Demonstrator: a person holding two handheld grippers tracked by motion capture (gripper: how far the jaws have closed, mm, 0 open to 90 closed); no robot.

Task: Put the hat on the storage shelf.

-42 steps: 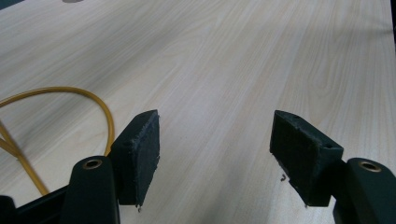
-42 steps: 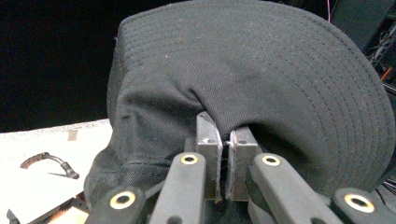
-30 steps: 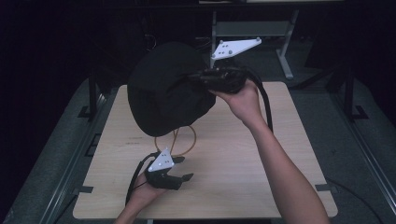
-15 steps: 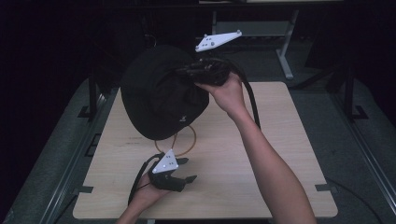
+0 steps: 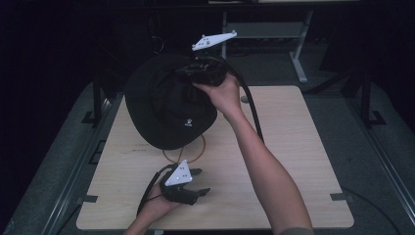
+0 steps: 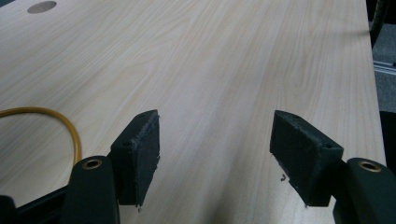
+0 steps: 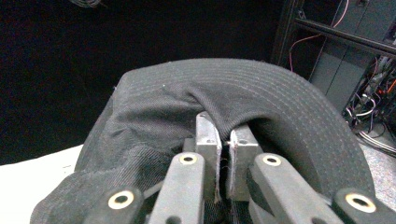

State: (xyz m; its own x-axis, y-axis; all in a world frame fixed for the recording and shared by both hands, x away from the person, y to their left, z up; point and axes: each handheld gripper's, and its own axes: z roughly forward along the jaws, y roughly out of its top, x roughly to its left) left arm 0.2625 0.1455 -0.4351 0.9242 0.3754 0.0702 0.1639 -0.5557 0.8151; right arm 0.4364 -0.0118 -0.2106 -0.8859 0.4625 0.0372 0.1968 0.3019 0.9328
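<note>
A black bucket hat (image 5: 164,105) hangs in the air over the far left of the table, a small white logo on its crown. My right gripper (image 5: 188,73) is shut on its brim; in the right gripper view the stitched brim (image 7: 261,102) folds down between the closed pads (image 7: 208,140). My left gripper (image 5: 198,182) rests low near the table's front edge, open. Its two black pads (image 6: 140,151) stand wide apart with bare wood between them.
A yellow ring-shaped cord (image 5: 195,152) lies on the wooden table (image 5: 293,147) under the hat, also at the left in the left gripper view as a yellow cord (image 6: 65,123). A round hole (image 6: 42,6) marks the tabletop. Metal frames and cables stand behind.
My right gripper has carried the hat leftward and a little away from the person. The left gripper has stayed where it was.
</note>
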